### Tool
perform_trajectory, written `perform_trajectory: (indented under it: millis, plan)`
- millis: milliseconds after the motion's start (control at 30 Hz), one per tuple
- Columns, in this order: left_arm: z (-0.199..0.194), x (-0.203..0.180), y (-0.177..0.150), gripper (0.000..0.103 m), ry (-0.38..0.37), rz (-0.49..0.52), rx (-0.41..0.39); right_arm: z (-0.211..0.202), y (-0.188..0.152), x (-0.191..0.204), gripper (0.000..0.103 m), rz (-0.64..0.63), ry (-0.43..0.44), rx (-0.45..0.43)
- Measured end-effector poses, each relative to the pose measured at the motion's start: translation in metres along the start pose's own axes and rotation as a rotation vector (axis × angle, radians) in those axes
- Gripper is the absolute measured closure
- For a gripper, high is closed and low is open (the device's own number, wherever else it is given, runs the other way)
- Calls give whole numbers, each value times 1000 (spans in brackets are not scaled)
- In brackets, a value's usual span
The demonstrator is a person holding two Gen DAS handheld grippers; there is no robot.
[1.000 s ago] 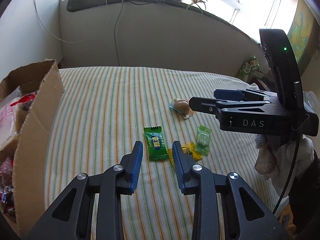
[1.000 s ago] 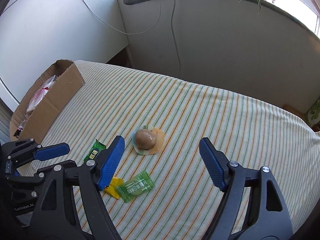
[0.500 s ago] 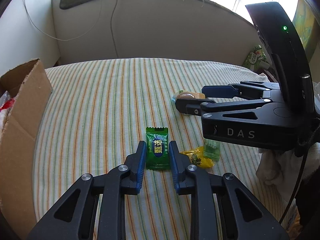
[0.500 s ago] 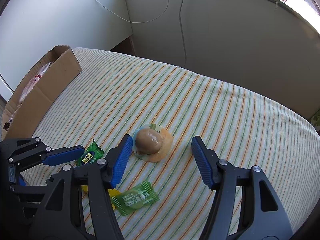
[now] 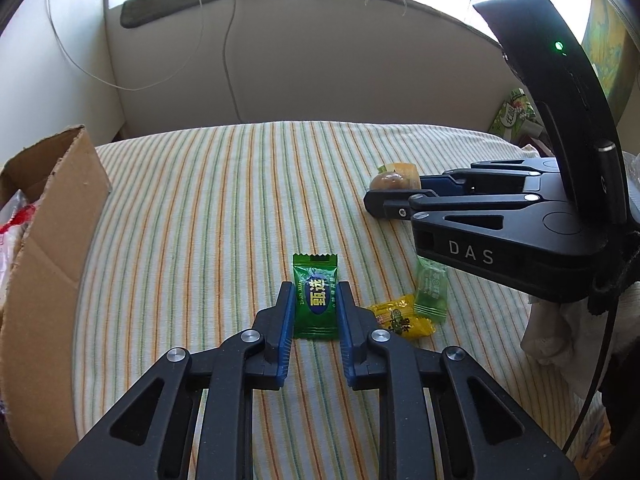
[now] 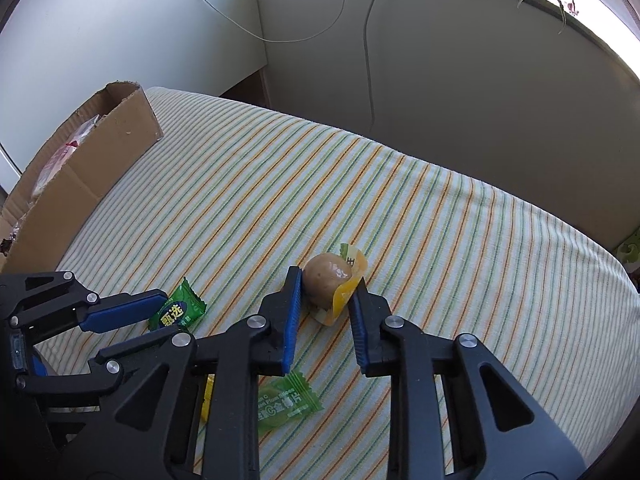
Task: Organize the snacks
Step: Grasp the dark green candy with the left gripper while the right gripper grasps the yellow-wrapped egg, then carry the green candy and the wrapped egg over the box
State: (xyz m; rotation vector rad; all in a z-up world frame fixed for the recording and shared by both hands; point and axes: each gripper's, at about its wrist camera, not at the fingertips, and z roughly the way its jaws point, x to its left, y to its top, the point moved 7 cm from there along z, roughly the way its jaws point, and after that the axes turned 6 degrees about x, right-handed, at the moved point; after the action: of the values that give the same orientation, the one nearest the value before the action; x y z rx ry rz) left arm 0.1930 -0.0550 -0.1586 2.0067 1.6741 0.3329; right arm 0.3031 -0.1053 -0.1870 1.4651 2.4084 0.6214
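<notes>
Tongs on the left [image 5: 312, 300] are nearly closed, blue pads pinching the dark green candy [image 5: 315, 296] flat on the striped cloth [image 5: 208, 208]. The right tongs [image 6: 326, 292] have just been closing and now clamp the wrapped brown egg [image 6: 329, 282]. Four snacks lie on the cloth: that candy, the egg, one pale green candy [image 6: 286, 404], one yellow candy [image 5: 402, 316]. One cardboard box [image 6: 92, 156] stands at the left edge.
</notes>
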Motion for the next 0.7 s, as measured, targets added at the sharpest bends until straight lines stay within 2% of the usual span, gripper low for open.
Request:
perform_trajectory:
  millis: [367, 700]
  plan:
    - [-21, 6, 2, 84, 1, -18, -39, -21, -3, -4, 80, 18, -5, -33]
    - [-59, 5, 3, 84, 6, -16, -109, -54, 2, 12, 80, -2, -9, -79]
